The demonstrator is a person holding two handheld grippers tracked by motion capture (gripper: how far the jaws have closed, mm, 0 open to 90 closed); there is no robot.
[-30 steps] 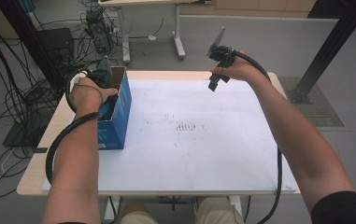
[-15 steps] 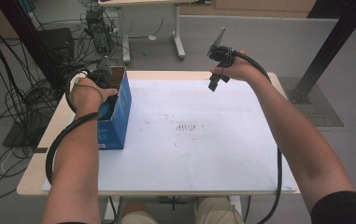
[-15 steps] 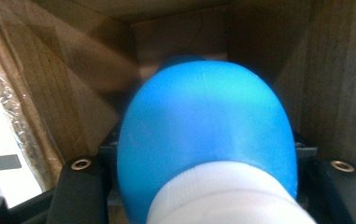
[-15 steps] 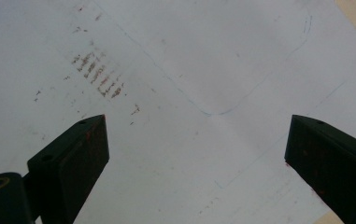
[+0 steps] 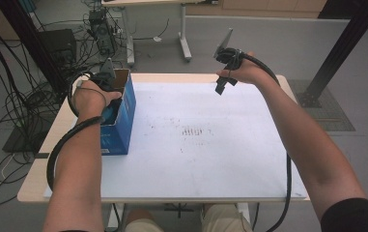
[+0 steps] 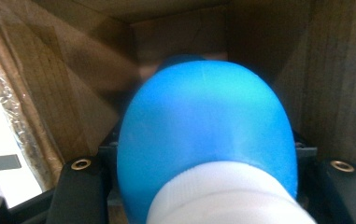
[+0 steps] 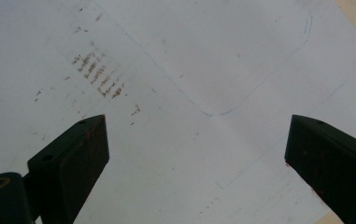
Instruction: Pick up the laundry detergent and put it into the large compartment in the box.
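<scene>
1 blue bottle point(image 6: 203, 135) – left jaws clamped | 1 box point(image 5: 123, 121) | right jaws apart

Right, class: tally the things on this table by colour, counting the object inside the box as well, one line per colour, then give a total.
Blue: 2, the blue cardboard box and the blue bottle with a white cap clamped in the left gripper inside that box.
White: 1, the white sheet covering the table top.
Total: 3
</scene>
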